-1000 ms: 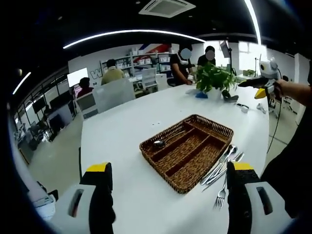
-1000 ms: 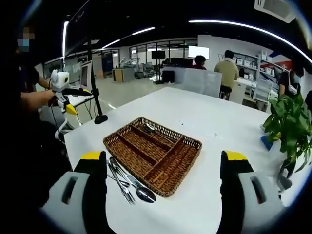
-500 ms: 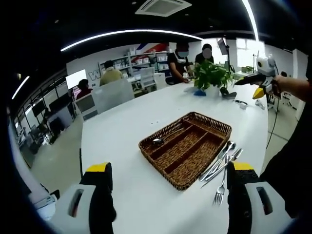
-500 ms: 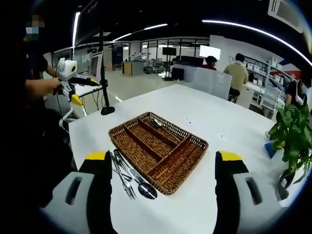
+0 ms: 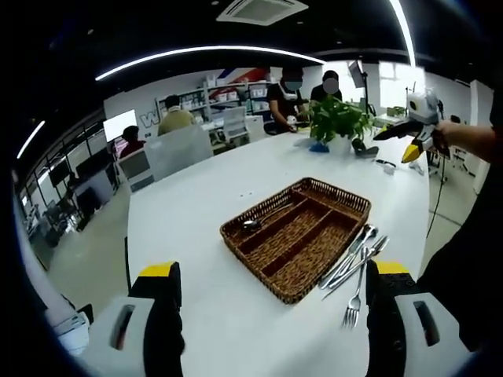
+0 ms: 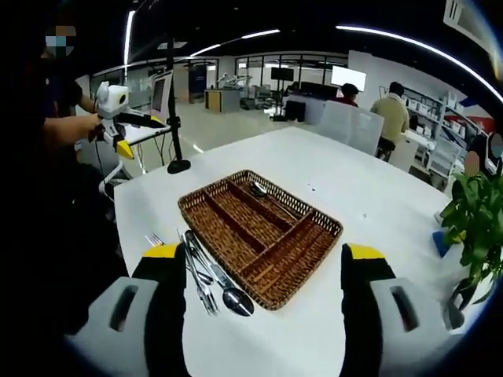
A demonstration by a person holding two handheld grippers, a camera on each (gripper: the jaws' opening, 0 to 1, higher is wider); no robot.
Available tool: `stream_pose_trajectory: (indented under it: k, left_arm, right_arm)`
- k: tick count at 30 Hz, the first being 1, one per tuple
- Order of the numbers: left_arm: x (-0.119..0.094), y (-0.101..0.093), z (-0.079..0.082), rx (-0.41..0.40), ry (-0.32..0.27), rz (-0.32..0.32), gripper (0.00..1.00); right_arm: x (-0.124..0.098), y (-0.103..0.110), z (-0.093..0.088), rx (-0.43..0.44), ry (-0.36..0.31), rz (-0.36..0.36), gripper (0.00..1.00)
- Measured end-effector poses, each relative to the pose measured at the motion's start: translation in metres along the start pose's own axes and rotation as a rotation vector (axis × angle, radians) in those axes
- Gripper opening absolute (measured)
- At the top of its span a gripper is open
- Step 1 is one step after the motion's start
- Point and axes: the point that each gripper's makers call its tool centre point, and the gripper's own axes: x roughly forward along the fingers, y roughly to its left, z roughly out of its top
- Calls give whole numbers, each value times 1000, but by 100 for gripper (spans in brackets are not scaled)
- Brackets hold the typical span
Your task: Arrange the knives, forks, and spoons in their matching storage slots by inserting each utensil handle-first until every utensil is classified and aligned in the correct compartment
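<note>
The left gripper is blocking the table's near edge, and its right jaw is covering part of the fork beside the basket. In the right gripper view, the right gripper is hiding the handles of the loose cutlery behind its left jaw. The spoon lying in the basket's far compartment is showing too small to tell from another utensil. The plant at the table's far corner is getting cut off by the rim.

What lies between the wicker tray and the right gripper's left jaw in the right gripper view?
A loose bundle of cutlery lies on the white table beside the wicker tray, a spoon bowl at its near end, shown in the right gripper view.
</note>
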Motion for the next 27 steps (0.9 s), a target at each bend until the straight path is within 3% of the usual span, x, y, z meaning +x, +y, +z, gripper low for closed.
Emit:
stream_pose_trajectory:
  k: [2, 5, 10, 16, 22, 27]
  left_arm:
    - [2, 1, -5, 8, 7, -2, 99]
    - [2, 0, -5, 11, 7, -4, 99]
    - [-1, -3, -5, 14, 10, -10, 99]
    - [-3, -5, -11, 11, 20, -15, 99]
    - [-2, -7, -12, 21, 26, -19, 99]
    - [-1, -5, -13, 20, 28, -20, 99]
  right_arm:
    - [5, 2, -4, -18, 18, 10, 80]
    - [11, 10, -13, -113, 69, 46, 71]
    - [27, 26, -26, -183, 136, 129, 70]
    - [41, 41, -32, -279, 163, 211, 65]
    - [51, 48, -30, -287, 175, 257, 58]
    - [59, 57, -47, -318, 245, 331, 48]
